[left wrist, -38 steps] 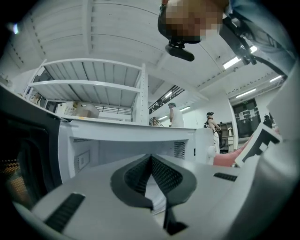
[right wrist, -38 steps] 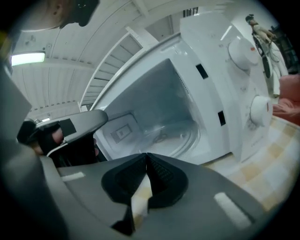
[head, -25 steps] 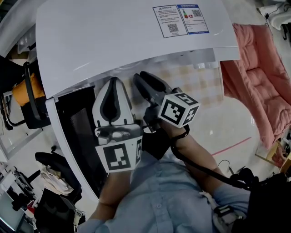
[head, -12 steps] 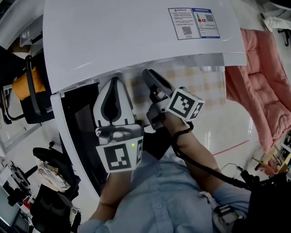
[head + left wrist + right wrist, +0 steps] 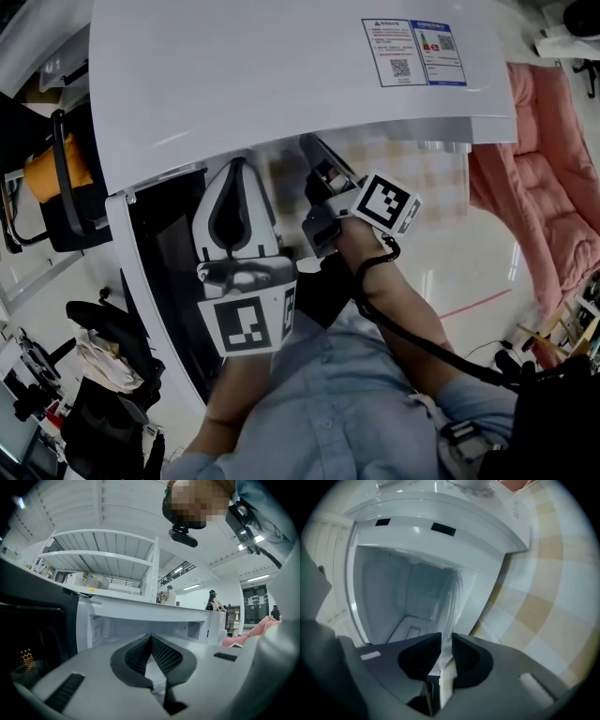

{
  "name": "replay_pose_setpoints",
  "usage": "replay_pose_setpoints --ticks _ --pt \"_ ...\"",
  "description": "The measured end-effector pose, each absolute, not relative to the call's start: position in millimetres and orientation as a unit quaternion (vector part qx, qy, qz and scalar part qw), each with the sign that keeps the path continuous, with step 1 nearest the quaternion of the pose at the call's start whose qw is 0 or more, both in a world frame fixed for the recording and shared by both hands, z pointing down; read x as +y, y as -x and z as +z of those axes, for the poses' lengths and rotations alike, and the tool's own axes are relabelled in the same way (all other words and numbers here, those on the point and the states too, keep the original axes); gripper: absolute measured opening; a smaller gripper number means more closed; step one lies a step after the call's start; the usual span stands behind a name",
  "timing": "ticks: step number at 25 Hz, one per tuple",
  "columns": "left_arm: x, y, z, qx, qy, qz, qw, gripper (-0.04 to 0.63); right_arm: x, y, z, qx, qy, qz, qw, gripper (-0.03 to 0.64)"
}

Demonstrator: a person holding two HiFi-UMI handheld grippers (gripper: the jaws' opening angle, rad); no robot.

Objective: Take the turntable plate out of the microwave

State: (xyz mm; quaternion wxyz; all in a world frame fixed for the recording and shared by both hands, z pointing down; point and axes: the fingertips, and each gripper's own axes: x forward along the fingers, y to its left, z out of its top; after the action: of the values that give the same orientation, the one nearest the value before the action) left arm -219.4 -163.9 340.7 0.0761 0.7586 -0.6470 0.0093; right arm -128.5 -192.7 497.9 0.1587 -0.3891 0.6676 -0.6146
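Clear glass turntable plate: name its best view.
Right gripper view: the clear glass turntable plate shows edge-on at the white microwave's opening. The microwave's top hides it in the head view; the left gripper view shows none.

The microwave (image 5: 281,84) is white and its dark door (image 5: 161,277) stands open. Inside is the clear glass turntable plate (image 5: 453,597), seen from its thin edge. Its near rim sits between the right gripper (image 5: 446,638) jaws, which have just been closing on it.

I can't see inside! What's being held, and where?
The right gripper, its jaws just closing, pinches the glass plate by its rim. The left gripper holds nothing.
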Motion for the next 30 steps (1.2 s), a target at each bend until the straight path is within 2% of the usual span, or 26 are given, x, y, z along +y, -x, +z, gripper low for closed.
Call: replay_pose_setpoints --ticks 2,10,19,21,23,30 --pt "-164 220 341 -0.647 -0.758 0.009 0.077 0.008 -192 129 495 0.669 0.386 -0.612 0.167 0.046" --pt "-160 216 338 -0.644 -0.761 0.010 0.076 0.008 -179 122 492 0.665 0.380 -0.615 0.187 0.043" --pt "-155 208 338 -0.639 -0.765 0.015 0.086 0.008 -159 117 493 0.672 0.377 -0.613 0.178 0.041" --pt "-156 207 339 -0.638 -0.765 0.014 0.085 0.008 -160 118 495 0.674 0.375 -0.613 0.172 0.051" --pt "-156 207 339 -0.638 -0.765 0.014 0.085 0.008 -164 119 498 0.673 0.369 -0.618 0.173 0.128" --pt "-162 213 334 -0.642 -0.762 0.009 0.081 0.008 -184 126 497 0.683 0.358 -0.610 0.183 0.133"
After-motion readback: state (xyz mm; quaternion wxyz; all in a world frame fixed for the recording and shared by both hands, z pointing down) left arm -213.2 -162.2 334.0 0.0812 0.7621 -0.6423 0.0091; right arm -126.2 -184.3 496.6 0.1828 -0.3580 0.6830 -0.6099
